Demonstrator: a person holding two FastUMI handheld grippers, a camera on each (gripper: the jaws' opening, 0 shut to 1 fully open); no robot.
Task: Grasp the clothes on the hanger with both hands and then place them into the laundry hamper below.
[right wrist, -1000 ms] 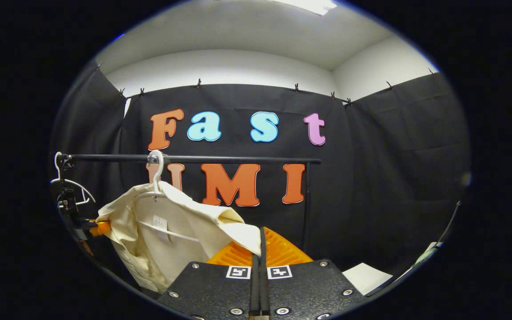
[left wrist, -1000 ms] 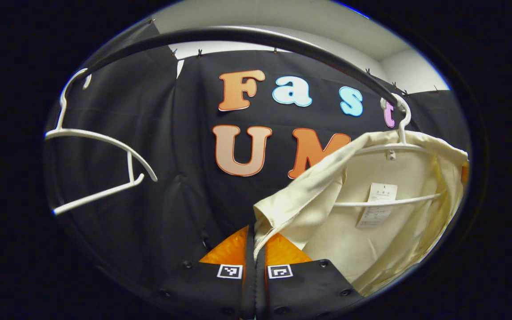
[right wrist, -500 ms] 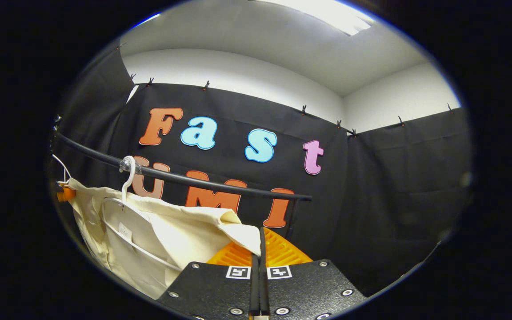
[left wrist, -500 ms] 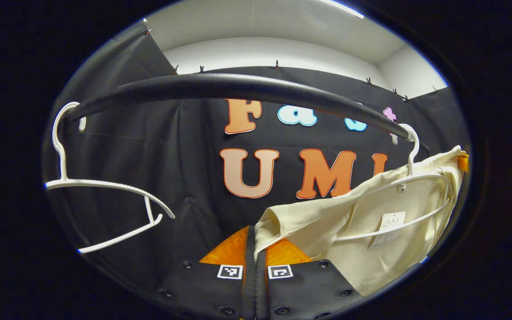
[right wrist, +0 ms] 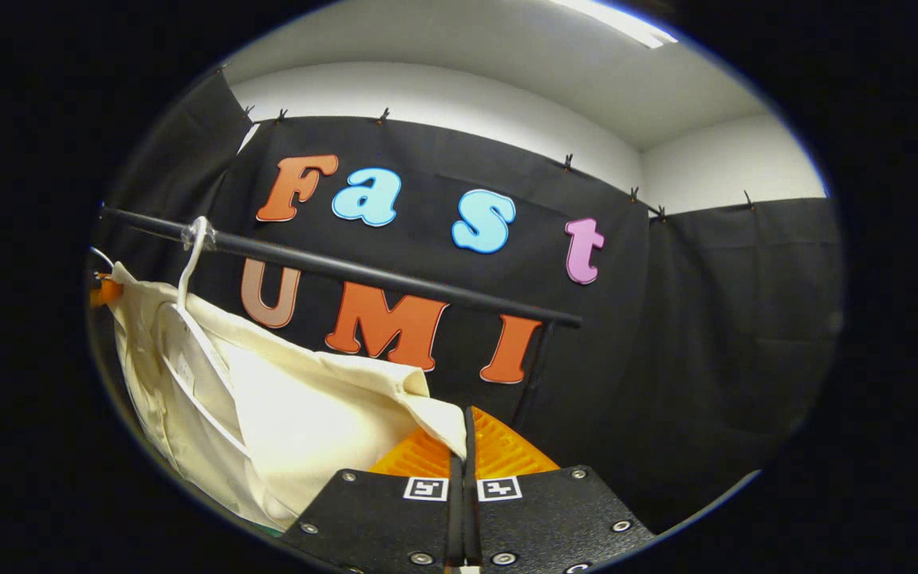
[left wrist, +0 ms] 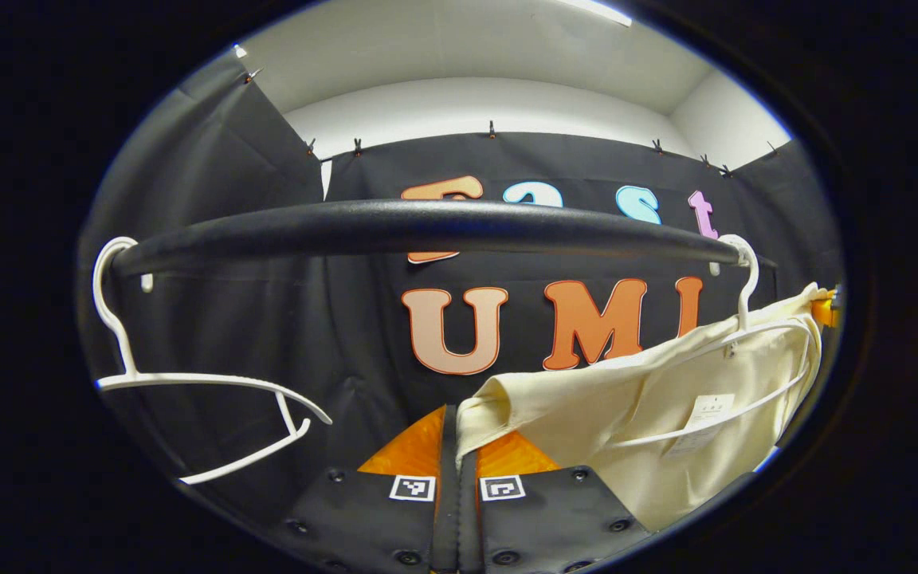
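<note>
Both your grippers, left and right, clamp shirt corners. Shirt stretches sideways under rail, over hanger. Lift off first.

Garment: lower part cut off by view edge; label print too small to tell. Fingertips: hidden in cloth.

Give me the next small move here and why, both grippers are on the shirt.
Probably lift both ends further to slip the cream shirt off its white hanger, which hangs on the black rail. Left gripper and right gripper each pinch a corner, but the hanger sits inside the shirt.
</note>
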